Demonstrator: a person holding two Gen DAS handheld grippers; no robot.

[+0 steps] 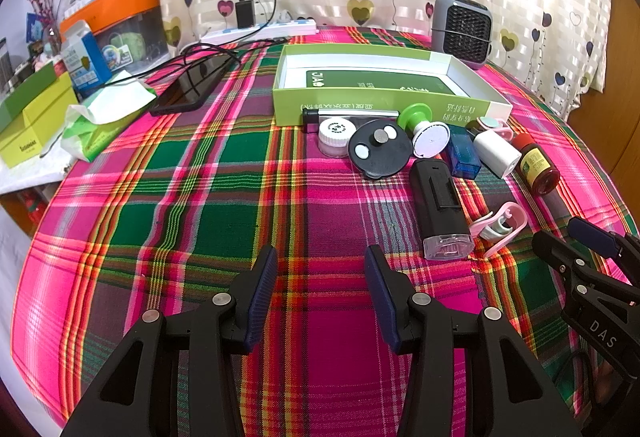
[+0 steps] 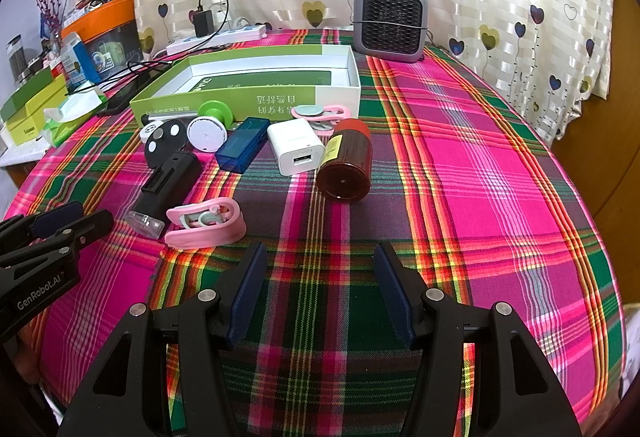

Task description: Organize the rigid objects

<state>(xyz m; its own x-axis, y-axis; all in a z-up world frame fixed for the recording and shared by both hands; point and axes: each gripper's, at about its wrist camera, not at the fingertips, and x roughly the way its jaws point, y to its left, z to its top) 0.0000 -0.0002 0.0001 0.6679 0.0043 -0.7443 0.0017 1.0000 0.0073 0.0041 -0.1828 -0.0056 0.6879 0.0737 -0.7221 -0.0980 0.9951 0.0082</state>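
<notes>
A green open box (image 1: 360, 103) (image 2: 240, 99) lies on the plaid tablecloth. In front of it lie several small things: a black device with a clear end (image 1: 438, 205) (image 2: 168, 181), a pink clip (image 1: 500, 227) (image 2: 206, 223), a brown bottle on its side (image 1: 536, 165) (image 2: 346, 163), a white charger (image 1: 496, 153) (image 2: 296, 147), a blue case (image 1: 462, 153) (image 2: 242, 145), a black disc (image 1: 380, 149) (image 2: 164, 141). My left gripper (image 1: 320, 269) is open and empty, left of them. My right gripper (image 2: 320, 265) is open and empty, just in front of the pink clip and bottle.
A grey heater (image 2: 388, 23) stands at the back of the table. A power strip with a charger (image 1: 260, 29), a phone (image 1: 188, 87), tissues (image 1: 104, 117) and boxes (image 1: 32, 121) lie at the left. An orange-lidded bin (image 1: 120, 21) stands behind them.
</notes>
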